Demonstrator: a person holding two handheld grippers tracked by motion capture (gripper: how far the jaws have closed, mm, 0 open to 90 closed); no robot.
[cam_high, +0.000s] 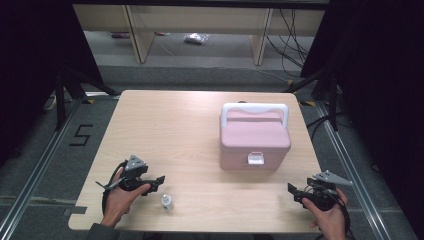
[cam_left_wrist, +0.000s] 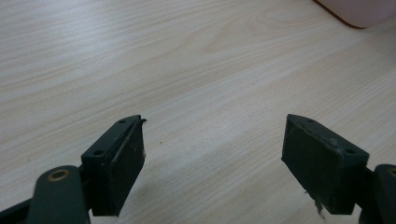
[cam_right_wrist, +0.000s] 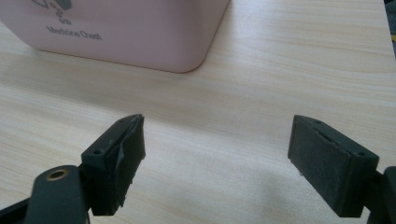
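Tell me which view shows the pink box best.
The high view: the whole pink box sits on the table, lid shut, white handle and front latch visible. The right gripper view catches one lower corner with printed lettering; the left gripper view catches just a sliver of its edge.

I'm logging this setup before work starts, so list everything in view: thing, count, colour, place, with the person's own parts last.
table: one, light wood grain, centre of the high view.
medicine chest: one, pink with a white handle and white front latch, lid closed, on the table's right half.
small bottle: one, clear with a white cap, upright near the table's front edge, beside the left gripper.
floor marking "5": one, black, on the grey floor left of the table.
bag: one, clear, on the floor beyond the table.
left gripper: one, black, front left, jaws open and empty.
right gripper: one, black, front right, jaws open and empty.
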